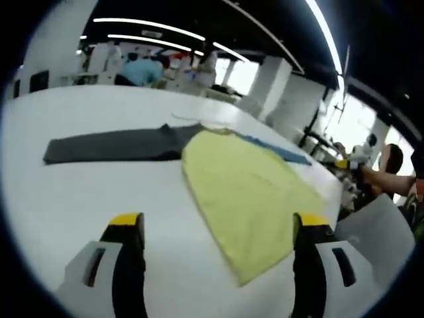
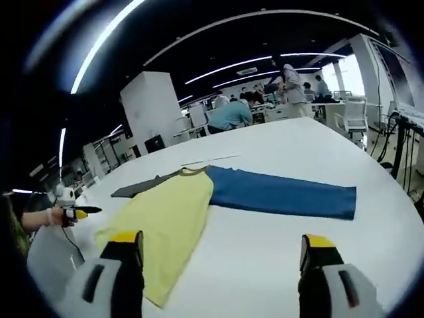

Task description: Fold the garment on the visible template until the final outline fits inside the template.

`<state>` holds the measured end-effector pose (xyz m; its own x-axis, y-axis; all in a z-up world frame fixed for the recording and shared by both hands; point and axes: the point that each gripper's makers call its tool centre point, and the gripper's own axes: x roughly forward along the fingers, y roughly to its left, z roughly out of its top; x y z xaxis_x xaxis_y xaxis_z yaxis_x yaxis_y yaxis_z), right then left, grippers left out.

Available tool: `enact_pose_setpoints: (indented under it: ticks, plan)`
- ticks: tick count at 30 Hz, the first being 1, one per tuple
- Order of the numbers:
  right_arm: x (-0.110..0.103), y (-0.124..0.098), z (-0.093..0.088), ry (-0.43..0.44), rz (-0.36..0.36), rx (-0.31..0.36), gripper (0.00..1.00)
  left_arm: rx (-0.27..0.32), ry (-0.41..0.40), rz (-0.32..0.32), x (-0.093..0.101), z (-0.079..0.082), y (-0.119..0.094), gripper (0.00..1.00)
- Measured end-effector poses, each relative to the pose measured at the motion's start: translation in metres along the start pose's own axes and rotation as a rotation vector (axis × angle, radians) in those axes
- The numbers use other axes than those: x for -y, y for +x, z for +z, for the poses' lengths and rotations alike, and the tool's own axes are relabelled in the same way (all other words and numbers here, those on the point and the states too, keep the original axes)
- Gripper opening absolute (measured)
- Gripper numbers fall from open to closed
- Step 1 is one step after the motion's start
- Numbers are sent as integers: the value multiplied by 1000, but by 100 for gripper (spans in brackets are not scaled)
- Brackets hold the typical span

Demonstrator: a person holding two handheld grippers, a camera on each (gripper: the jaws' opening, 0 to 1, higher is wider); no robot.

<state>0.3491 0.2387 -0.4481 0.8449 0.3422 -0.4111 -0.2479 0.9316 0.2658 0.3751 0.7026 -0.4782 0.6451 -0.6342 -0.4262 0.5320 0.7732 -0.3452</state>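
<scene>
A garment lies flat on the white table (image 1: 99,192). Its yellow body (image 1: 245,185) (image 2: 165,212) spreads toward me, a dark grey sleeve (image 1: 112,146) (image 2: 136,189) runs out on one side and a blue sleeve (image 2: 278,192) (image 1: 278,151) on the other. A thin pale line (image 2: 209,159) lies on the table just beyond the collar. My left gripper (image 1: 218,222) is open above the yellow hem, touching nothing. Over bare table near the blue sleeve, my right gripper (image 2: 222,240) hangs open too.
A person's hand (image 2: 56,215) (image 1: 371,173) holds a small yellow-and-black tool at the table's edge beside the yellow hem. Several people work at desks (image 2: 232,116) beyond the far edge. White pillars and chairs (image 2: 354,116) stand further back.
</scene>
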Motion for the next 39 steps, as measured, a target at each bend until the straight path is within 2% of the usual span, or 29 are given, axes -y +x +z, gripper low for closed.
enact_pose_setpoints:
  ticks: [4, 8, 11, 12, 14, 17, 23, 24, 26, 28, 32, 39]
  plan:
    - [30, -3, 12, 17, -119, 43, 96, -2, 0, 0, 1, -1, -1, 88]
    - [53, -5, 23, 34, -182, 80, 93, -4, -2, 8, 0, -1, -2, 85]
    - [73, -4, 20, 40, -226, 59, 79, 1, -7, 19, -2, 0, -3, 85]
    - [82, -5, 18, 54, -259, 55, 78, 1, -8, 22, -3, 0, -4, 84]
    - [92, -2, 18, 100, -277, 69, 78, 1, -11, 24, -3, 1, -4, 83]
    - [108, 0, 21, 129, -322, 83, 69, -2, -8, 34, -5, 1, -4, 81]
    - [140, 13, 9, 214, -421, 30, 52, -6, 0, 47, -7, 2, -3, 77]
    - [146, 16, 8, 244, -436, 39, 48, -3, 9, 58, -9, 3, -3, 76]
    - [154, 17, 8, 280, -466, 51, 42, 6, 7, 73, -12, 6, -5, 74]
    - [161, 20, 9, 290, -491, 62, 40, 26, -4, 87, -16, 9, -6, 71]
    - [174, 23, 1, 305, -546, 32, 35, 31, -6, 121, -25, 10, -9, 65]
    - [178, 26, -1, 301, -561, 23, 28, 36, -17, 143, -33, 8, -11, 62]
